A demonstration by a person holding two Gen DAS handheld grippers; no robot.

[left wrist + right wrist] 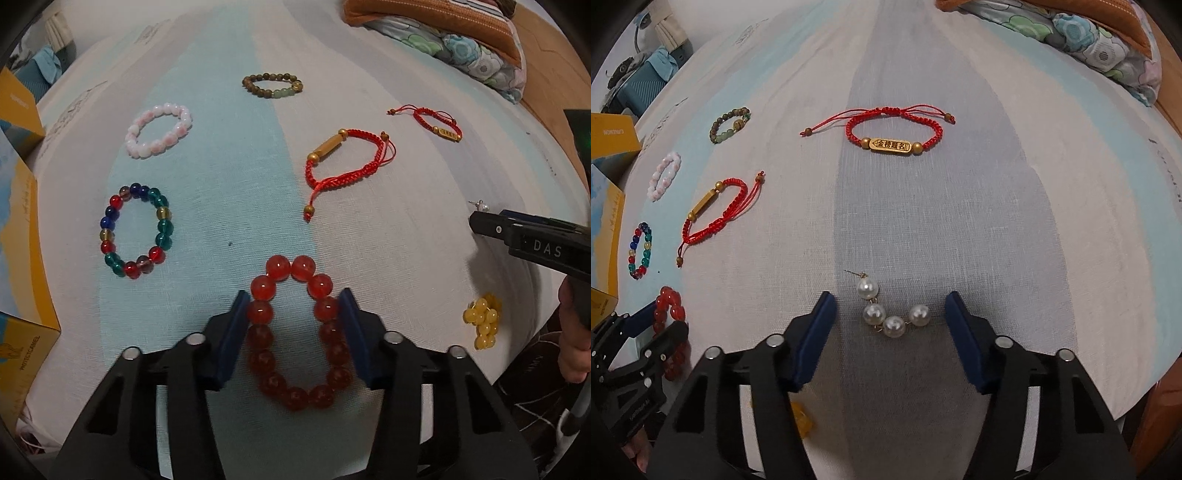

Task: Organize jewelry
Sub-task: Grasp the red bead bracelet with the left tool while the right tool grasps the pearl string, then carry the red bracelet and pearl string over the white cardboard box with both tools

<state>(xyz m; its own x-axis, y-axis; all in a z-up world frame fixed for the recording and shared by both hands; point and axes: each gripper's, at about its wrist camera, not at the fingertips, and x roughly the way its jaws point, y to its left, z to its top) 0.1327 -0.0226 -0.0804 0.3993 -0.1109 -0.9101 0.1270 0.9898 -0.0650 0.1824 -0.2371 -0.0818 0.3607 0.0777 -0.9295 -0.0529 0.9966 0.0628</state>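
Nearest the lens: left gripper (293, 301), spread wide and straddling the red bead bracelet (295, 332) on the striped sheet (236, 177), pads just beside the beads on either side, grip not yet taken. Farther right, right gripper (890, 304), likewise parted and holding nothing, bracketing the pearl earring (892, 314), with the plaque cord bracelet (890, 138) well beyond. Judged step: lining up two pickups for sorting; next, likely a gentle squeeze on each, low enough to catch the small slippery pearls without rolling them off the cloth.
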